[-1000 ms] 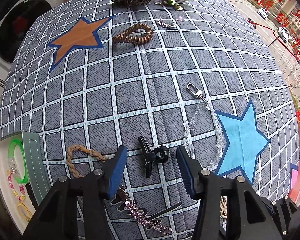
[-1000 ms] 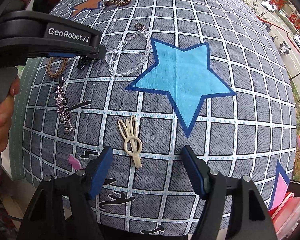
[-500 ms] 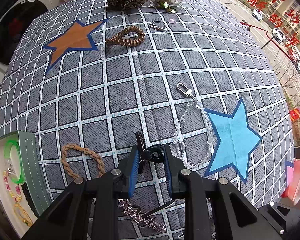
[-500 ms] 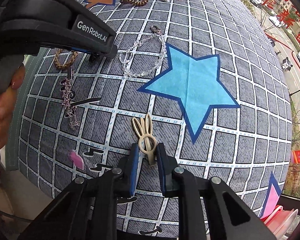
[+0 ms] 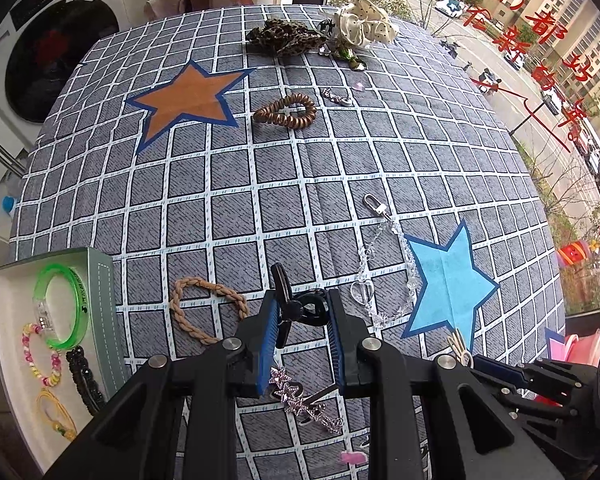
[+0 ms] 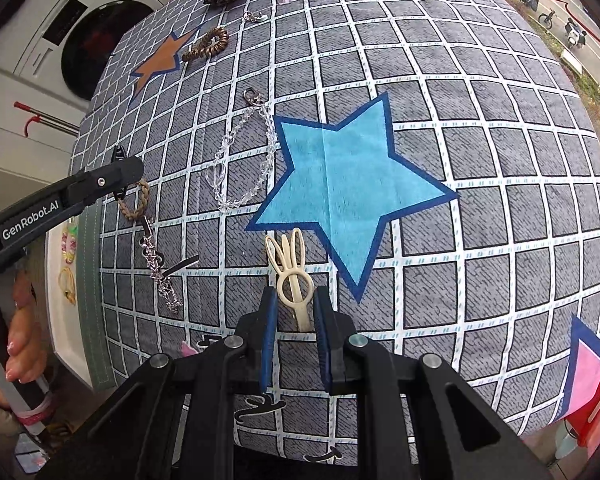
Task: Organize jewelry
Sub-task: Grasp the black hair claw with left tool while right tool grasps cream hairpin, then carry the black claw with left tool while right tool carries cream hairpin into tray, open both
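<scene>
My left gripper (image 5: 302,308) is shut on a black claw clip (image 5: 300,310), held a little above the grey checked cloth (image 5: 228,208). My right gripper (image 6: 296,304) is shut on the stem of a cream bunny-ear hair clip (image 6: 292,276), close over the cloth beside the blue star patch (image 6: 348,184). That bunny clip (image 5: 458,344) also shows at the lower right of the left wrist view. At the cloth's left edge stands a white jewelry box (image 5: 4,344) holding a green bangle (image 5: 60,308), a beaded bracelet, a black bracelet and a yellow tie.
On the cloth lie a braided tan loop (image 5: 208,308), a crystal chain with clasp (image 5: 384,276), a rhinestone star clip (image 5: 304,404), a brown spiral tie (image 5: 286,110) and two scrunchies (image 5: 286,40) at the far edge. A hand (image 6: 20,320) grips the left tool. A washing machine (image 5: 48,68) stands beyond.
Both grippers went from open to shut, the left on the black claw clip and the right on the bunny clip. The left one has since risen with its clip; the right tilted.
</scene>
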Demonstrator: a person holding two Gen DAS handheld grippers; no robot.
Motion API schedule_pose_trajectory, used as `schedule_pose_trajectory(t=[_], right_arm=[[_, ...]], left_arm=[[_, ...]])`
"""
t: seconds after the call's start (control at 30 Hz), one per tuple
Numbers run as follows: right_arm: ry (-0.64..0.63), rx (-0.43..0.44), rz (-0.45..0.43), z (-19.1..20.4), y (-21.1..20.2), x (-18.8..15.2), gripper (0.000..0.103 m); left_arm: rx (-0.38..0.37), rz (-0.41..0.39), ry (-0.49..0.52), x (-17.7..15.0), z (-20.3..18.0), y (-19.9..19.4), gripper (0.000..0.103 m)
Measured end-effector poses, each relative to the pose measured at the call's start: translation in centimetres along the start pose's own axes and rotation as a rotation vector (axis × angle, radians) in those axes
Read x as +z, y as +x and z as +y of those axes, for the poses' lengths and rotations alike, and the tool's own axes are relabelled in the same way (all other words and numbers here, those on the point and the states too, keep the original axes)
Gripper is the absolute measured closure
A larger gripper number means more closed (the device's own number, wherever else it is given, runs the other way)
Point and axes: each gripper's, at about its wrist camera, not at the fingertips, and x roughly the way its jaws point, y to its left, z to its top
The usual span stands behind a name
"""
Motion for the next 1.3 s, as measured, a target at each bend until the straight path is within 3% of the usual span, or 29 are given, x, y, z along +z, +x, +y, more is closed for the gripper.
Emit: schedule_pose_trajectory(t=[0.3, 0.6, 0.97, 1.3], right_arm=[[-0.048, 0.026, -0.011, 1.8, -1.4, 1.1, 0.083], [-0.156, 0.078, -0.001, 7.8, -1.4, 1.6, 0.083], [-0.360, 0.173, 0.044, 18.3, 0.1, 1.2, 0.083], [-0.524, 0.250, 0.138, 27.7, 3.9, -0.6, 0.083]], left_arm=[[0.031, -0.024, -0.079, -2.1, 3.7, -2.2, 0.072], [0.083, -0.040, -0.179, -5.9, 8.3, -5.1, 0.072], [0.196, -0.050, -0.375, -12.5, 16.5, -8.7, 0.072], [0.268, -0.031, -0.511, -17.3, 22.0, -8.7, 0.072]])
